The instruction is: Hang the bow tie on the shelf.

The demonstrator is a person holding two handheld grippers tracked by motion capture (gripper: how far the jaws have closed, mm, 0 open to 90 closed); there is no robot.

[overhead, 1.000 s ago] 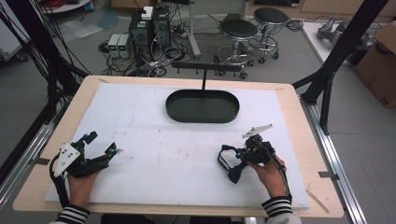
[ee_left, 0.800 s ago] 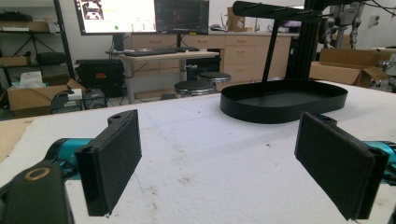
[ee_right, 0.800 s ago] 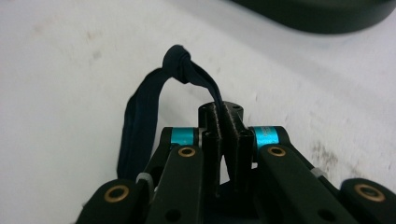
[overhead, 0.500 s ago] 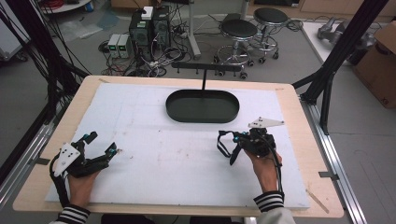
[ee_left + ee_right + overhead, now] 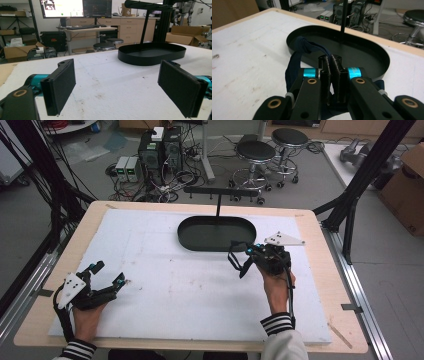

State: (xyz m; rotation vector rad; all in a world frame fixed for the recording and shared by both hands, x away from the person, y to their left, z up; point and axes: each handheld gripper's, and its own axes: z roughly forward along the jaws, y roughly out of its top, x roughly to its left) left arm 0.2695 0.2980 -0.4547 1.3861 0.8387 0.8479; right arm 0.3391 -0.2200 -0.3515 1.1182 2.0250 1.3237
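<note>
A dark blue fabric band [image 5: 310,47] hangs as a loop from my right gripper [image 5: 331,61], whose jaws are shut on it. In the high view that gripper [image 5: 248,256] is held just in front of the right part of a black oval tray [image 5: 188,238], with the band [image 5: 234,258] dangling at its left. A black T-shaped stand [image 5: 218,194] rises from the tray's far side. My left gripper [image 5: 109,273] rests on the white mat near the front left corner. Its pads [image 5: 61,85] are wide apart with nothing between them, facing the tray [image 5: 150,60].
The white mat [image 5: 165,285] covers a wooden table [image 5: 327,270]. Beyond the far edge are stools [image 5: 255,152], computer boxes [image 5: 160,145] and cables on the floor. Black frame posts [image 5: 360,180] stand at the right, and a cardboard box [image 5: 407,185] lies farther right.
My right gripper has carried the band away from the person and slightly right, up to the tray's near edge. The left gripper has stayed in place.
</note>
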